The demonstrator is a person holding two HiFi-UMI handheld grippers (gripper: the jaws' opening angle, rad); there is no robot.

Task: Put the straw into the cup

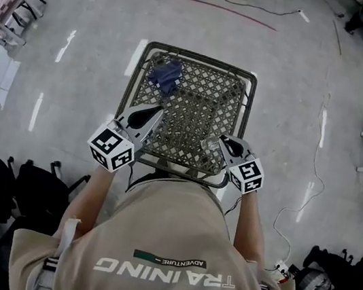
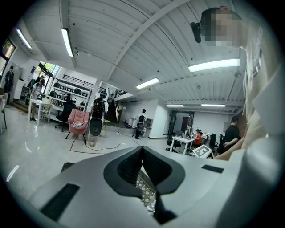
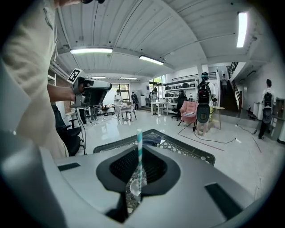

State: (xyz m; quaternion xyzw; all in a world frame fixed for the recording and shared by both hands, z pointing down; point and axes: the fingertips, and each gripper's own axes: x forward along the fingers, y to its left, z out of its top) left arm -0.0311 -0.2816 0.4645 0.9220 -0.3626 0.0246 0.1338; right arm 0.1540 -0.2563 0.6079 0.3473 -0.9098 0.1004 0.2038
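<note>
- The right gripper's fingers are clamping a teal-and-white striped straw, which is standing upright between them.
- The left gripper's fingers are meeting at their tips, holding nothing.
- Both forearms are reaching forward. The right gripper is tilting slightly down over the lattice table's near right corner, and the left is hanging about level over the near left.
- A blue cloth is lying at the table's far left.

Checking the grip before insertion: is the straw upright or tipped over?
Upright. The straw stands vertical in the right gripper view, clamped between the jaws of the right gripper.
</note>
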